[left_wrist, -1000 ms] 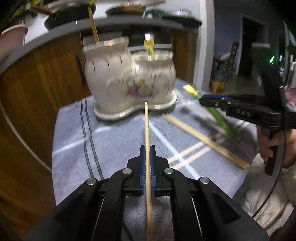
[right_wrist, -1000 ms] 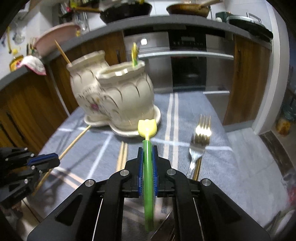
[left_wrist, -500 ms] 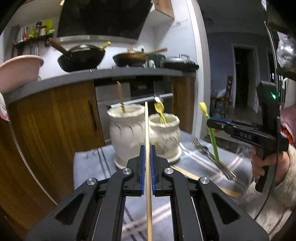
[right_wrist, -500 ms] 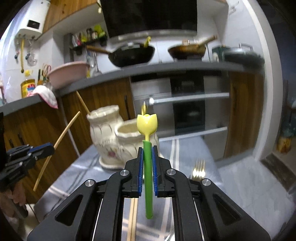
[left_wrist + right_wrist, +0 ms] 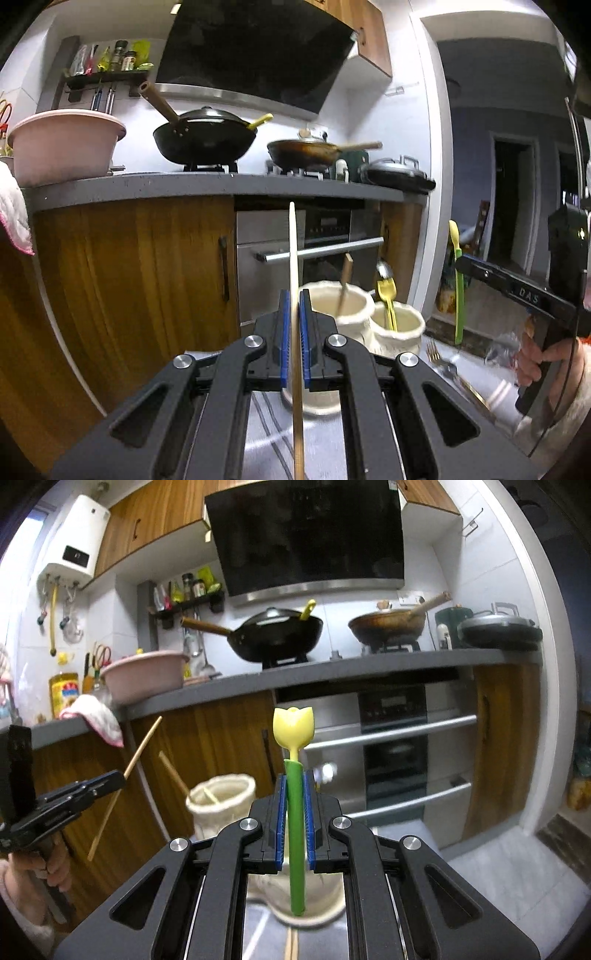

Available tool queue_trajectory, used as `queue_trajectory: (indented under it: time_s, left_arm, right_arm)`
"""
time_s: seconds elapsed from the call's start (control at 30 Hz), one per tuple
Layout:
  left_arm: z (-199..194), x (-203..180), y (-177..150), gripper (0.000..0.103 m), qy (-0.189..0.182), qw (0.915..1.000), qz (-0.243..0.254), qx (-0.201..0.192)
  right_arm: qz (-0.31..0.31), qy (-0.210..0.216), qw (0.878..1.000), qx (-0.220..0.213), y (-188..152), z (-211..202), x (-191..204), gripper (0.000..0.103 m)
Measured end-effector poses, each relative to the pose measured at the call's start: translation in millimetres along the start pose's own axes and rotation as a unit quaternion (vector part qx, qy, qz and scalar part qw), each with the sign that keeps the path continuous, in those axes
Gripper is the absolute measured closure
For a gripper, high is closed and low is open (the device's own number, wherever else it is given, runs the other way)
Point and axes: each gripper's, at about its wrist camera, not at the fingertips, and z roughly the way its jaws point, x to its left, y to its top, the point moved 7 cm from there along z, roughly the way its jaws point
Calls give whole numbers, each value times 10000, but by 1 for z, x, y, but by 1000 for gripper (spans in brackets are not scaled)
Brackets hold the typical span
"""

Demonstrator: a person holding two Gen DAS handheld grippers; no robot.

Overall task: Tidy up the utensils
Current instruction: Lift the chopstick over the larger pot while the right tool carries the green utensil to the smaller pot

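**Kitchen background stuff**

Black wok point(image 5: 205, 138) and a brown pan point(image 5: 303, 153) sit on the stove, pink basin point(image 5: 62, 146) at the left of the grey counter point(image 5: 221, 186). Steel oven point(image 5: 391, 746) below, black range hood point(image 5: 306, 535) up top.

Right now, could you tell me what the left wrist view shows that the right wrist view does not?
Only the left wrist view shows the fork on the cloth and the yellow utensil in the holder's smaller cup. Only the right wrist view shows the water heater. Both show the ceramic holder, the chopstick in the left gripper and the green tulip utensil in the right gripper.
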Motion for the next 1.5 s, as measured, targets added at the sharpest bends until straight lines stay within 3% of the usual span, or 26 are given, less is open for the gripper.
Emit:
queue_trajectory:
  time_s: [0.23, 0.5, 0.9, 1.17, 1.5]
  left_arm:
    - [33, 9, 27, 98, -237, 9986, -375, -300]
    - [69, 3, 49, 98, -463, 9952, -570, -653]
    - [118, 3, 48, 98, -863, 9878, -1069, -727]
    - [122, 7, 39, 98, -1048, 9855, -1145, -683]
    - [88, 9, 22, 98, -1021, 9884, -922, -638]
  right_arm:
    - [193, 69, 9994, -283, 24, 24, -4, 93]
    - [264, 130, 9993, -227, 23, 54, -4, 93]
    - [327, 271, 9991, -68, 10, 77, -11, 93]
    - [284, 305, 9991, 72, 1, 81, -9, 93]
    - [277, 349, 9987, 244, -13, 78, -11, 93]
